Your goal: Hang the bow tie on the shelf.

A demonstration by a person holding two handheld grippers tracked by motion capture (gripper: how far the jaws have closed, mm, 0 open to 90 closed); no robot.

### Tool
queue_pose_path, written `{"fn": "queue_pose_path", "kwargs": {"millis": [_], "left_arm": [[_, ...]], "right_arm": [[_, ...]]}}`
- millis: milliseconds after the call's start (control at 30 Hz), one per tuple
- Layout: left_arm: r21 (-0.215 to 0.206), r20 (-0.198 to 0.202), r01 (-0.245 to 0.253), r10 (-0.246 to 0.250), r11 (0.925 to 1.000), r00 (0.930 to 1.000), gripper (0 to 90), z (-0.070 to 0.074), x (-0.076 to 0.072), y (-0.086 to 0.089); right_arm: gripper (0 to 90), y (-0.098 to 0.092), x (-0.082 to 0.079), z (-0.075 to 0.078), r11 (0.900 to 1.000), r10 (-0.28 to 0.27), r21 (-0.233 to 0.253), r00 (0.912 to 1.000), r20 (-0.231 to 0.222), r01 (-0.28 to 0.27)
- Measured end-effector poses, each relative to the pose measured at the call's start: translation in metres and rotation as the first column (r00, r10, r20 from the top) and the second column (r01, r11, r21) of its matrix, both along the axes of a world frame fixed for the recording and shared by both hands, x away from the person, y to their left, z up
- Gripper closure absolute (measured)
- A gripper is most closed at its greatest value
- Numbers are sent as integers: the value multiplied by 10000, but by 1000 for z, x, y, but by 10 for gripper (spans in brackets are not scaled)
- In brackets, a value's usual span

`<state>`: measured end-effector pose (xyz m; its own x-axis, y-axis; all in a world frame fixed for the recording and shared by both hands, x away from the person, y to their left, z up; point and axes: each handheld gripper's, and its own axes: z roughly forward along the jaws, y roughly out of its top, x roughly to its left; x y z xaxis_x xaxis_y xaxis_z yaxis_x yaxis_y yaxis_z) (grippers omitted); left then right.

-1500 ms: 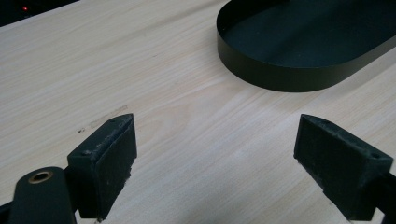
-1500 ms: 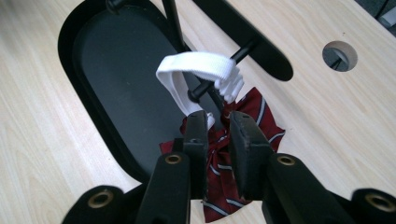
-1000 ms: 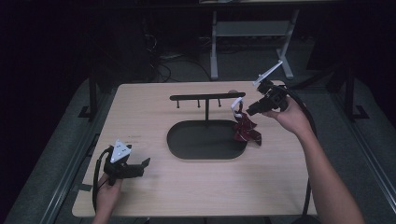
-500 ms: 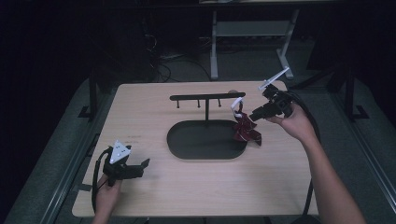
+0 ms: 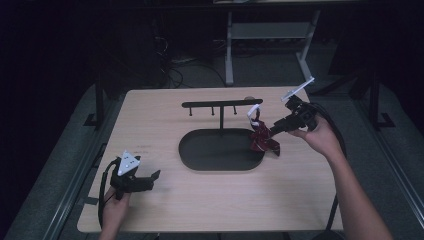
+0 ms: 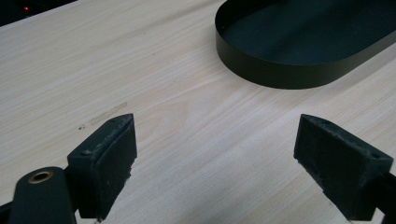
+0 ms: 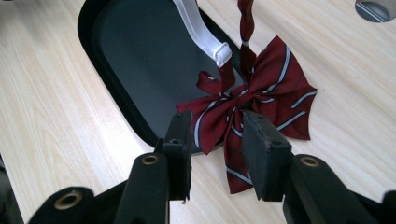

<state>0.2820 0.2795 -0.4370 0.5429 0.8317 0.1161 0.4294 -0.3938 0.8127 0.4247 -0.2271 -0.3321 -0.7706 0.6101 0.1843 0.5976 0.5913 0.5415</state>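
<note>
In the high view, the right gripper (image 5: 274,131) is hovering at about 3 o'clock from the black oval tray (image 5: 200,159), its jaws aiming toward 8 o'clock at the red striped bow tie (image 5: 262,140). The bow tie is hanging by its white strap (image 5: 252,111) from the 3 o'clock end of the black T-shaped rack (image 5: 221,104), with its bow resting low where the tray's rim meets the wooden table (image 5: 215,205). The strap and neck band are running upright, while the bow's wings are spreading crosswise, roughly along the 4-to-10 o'clock line.

In the right gripper view, the bow tie (image 7: 254,107) is lying partly over the tray's edge (image 7: 119,100), its knot just beyond the jaws; the jaws are standing slightly apart with red cloth showing between them, not clamped.

The left gripper (image 5: 151,175) is resting at the table's 7 o'clock corner, pointing toward 3 o'clock. In the left gripper view its jaws are standing wide apart over bare wood, with the tray (image 6: 280,79) ahead.
</note>
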Motion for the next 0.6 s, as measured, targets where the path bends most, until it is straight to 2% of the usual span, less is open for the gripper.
{"fn": "queue_pose_path", "kwargs": {"millis": [400,600], "left_arm": [[12,4,13,-13,10000,10000,131,0,0,0],[-27,19,-4,4,10000,10000,131,-1,0,0]], "right_arm": [[607,-3,-4,-9,9999,-30,104,9998,-187,32],[595,-1,-7,-8,9999,83,139,9997,-224,-80]]}}
